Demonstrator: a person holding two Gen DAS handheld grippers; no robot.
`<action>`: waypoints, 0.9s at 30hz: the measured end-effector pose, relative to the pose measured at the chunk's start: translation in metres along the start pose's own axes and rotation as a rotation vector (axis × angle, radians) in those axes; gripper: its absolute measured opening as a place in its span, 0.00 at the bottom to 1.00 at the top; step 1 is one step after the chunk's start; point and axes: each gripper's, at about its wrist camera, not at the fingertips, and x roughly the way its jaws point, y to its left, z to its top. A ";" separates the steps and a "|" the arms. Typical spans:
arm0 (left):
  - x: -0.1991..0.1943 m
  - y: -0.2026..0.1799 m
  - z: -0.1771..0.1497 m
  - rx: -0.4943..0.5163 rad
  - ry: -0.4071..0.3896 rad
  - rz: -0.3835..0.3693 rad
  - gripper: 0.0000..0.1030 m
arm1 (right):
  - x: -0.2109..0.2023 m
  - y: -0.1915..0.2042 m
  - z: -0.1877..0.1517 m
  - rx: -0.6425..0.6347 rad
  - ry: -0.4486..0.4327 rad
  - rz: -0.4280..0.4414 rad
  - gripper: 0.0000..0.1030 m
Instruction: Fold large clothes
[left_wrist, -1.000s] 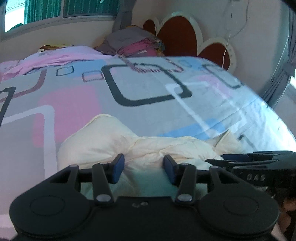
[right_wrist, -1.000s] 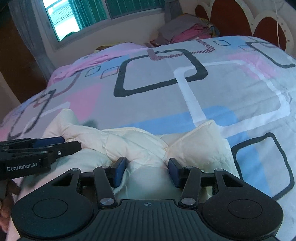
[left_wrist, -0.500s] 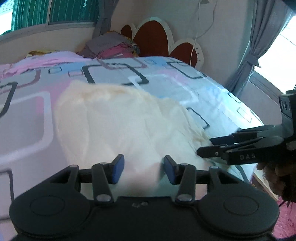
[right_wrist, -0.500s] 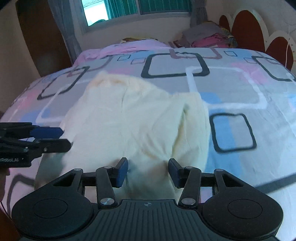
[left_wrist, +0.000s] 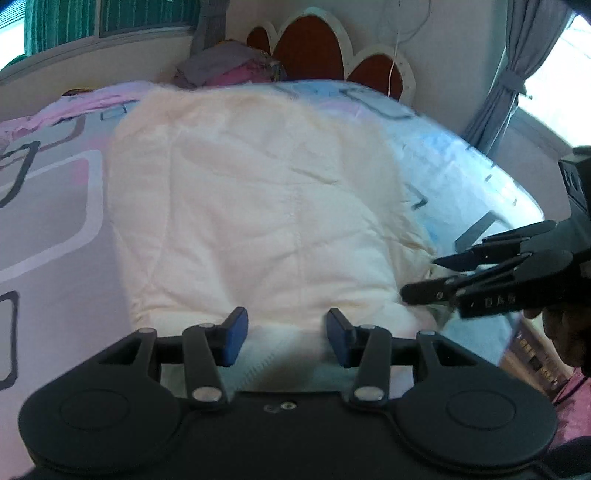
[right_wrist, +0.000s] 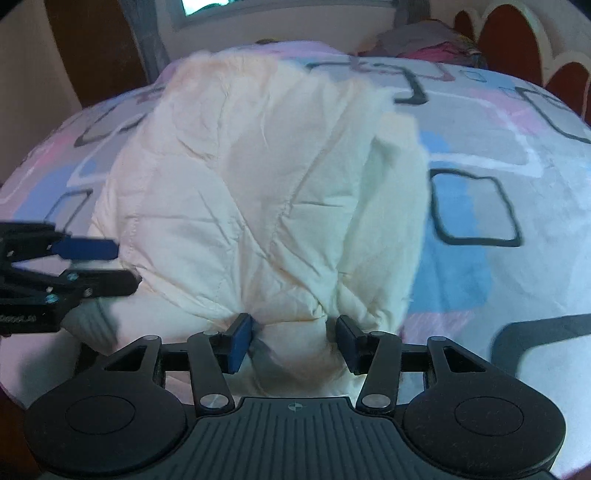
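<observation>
My left gripper (left_wrist: 283, 334) sits at the near edge of the bed, its blue-padded fingers (left_wrist: 234, 330) spread apart with the near hem of the cream quilted garment (left_wrist: 258, 206) bunched in the gap between them; the pads flank the cloth, and I cannot tell whether they press it. My right gripper (right_wrist: 291, 339) is just beside it along the same near edge. Its jaws are also parted, and a gathered fold of the garment (right_wrist: 266, 192) fills the gap and bulges against both pads (right_wrist: 239, 341); I read this as cloth held between spread fingers, though the firmness of the grip is not shown.

In the left wrist view, the right gripper (left_wrist: 439, 275) appears side-on at the garment's near right corner, its fingers a little apart with cloth between them. In the right wrist view, the left gripper (right_wrist: 110, 266) appears at the garment's near left side, fingers apart.

The garment extends from both tools away across the middle of the bed, creased, its far end blurred. Under it lies the patterned bedsheet (right_wrist: 498, 155) in grey, pink and blue with dark rounded squares. At the far edge of the bed rests a pile of folded clothes (left_wrist: 229, 66), beside the scalloped headboard (left_wrist: 332, 48). A grey curtain (left_wrist: 517, 74) hangs by the bright window on the right.
</observation>
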 end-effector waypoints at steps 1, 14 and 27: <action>-0.010 -0.002 -0.002 -0.001 -0.015 -0.008 0.45 | -0.009 0.002 -0.003 -0.014 -0.014 0.015 0.48; -0.035 -0.004 -0.021 -0.062 -0.026 0.041 0.45 | -0.028 -0.005 -0.005 -0.066 -0.002 0.064 0.48; 0.043 0.043 0.098 -0.026 -0.188 0.100 0.38 | 0.063 -0.009 0.110 -0.118 -0.099 0.000 0.33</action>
